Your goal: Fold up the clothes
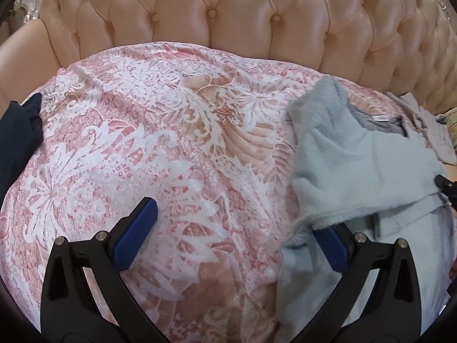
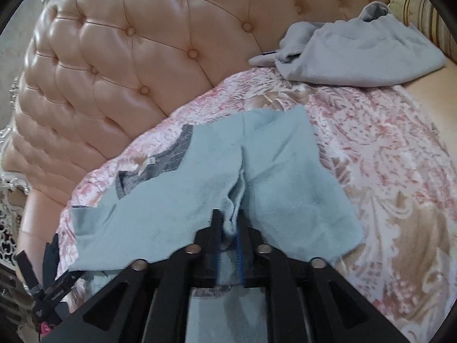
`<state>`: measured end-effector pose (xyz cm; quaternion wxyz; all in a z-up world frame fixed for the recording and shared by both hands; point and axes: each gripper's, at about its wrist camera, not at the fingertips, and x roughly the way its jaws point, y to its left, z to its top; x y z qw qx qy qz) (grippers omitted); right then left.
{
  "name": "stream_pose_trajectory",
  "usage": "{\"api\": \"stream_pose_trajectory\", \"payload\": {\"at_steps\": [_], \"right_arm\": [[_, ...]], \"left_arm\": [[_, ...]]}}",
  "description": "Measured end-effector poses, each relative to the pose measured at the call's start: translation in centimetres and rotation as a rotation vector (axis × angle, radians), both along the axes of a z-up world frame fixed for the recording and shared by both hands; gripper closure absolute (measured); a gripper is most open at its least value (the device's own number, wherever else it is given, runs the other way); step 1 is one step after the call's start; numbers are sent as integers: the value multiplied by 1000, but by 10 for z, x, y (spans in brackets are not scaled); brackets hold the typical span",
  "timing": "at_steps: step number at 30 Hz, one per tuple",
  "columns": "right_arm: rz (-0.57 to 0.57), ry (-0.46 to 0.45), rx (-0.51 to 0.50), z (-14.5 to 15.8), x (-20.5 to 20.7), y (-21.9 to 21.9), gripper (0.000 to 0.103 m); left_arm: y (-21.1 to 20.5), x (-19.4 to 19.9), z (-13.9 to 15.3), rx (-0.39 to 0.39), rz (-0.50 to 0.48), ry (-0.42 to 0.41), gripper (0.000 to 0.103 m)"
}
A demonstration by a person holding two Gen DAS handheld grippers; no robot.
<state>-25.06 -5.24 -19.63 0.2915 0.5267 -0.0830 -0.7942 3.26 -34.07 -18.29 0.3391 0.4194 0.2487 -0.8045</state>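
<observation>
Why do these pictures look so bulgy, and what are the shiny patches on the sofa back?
Both views: fisheye lenses curve the scene and darken the corners. Left wrist view: glare streaks the tufted backrest. Right wrist view: the same sheen, and the light blue garment is slightly soft.

a pink and white floral blanket (image 1: pixel 171 148) fills the middle of the left wrist view. a tufted peach headboard (image 1: pixel 228 14) spans the top of the frame. in the right wrist view's upper right corner sits a striped cushion (image 2: pixel 425 14).
</observation>
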Motion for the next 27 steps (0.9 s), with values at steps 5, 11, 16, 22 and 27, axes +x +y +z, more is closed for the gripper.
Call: {"api": "stream_pose_trajectory", "payload": {"at_steps": [5, 11, 16, 22, 27], "right_arm": [[-139, 147, -25, 36, 26, 25, 48], [130, 187, -54, 50, 52, -38, 46], [257, 75, -83, 16, 63, -83, 46], [233, 63, -136, -15, 70, -71, 46], [236, 77, -161, -17, 72, -68, 44]], "left_arm": [[10, 15, 25, -51, -43, 12, 0], [-11, 22, 62, -169, -6, 3, 0], [-42, -14, 88, -191, -63, 36, 0], [-94, -119, 83, 55, -390, -47, 0], [-101, -188, 54, 148, -578, -365, 0]]}}
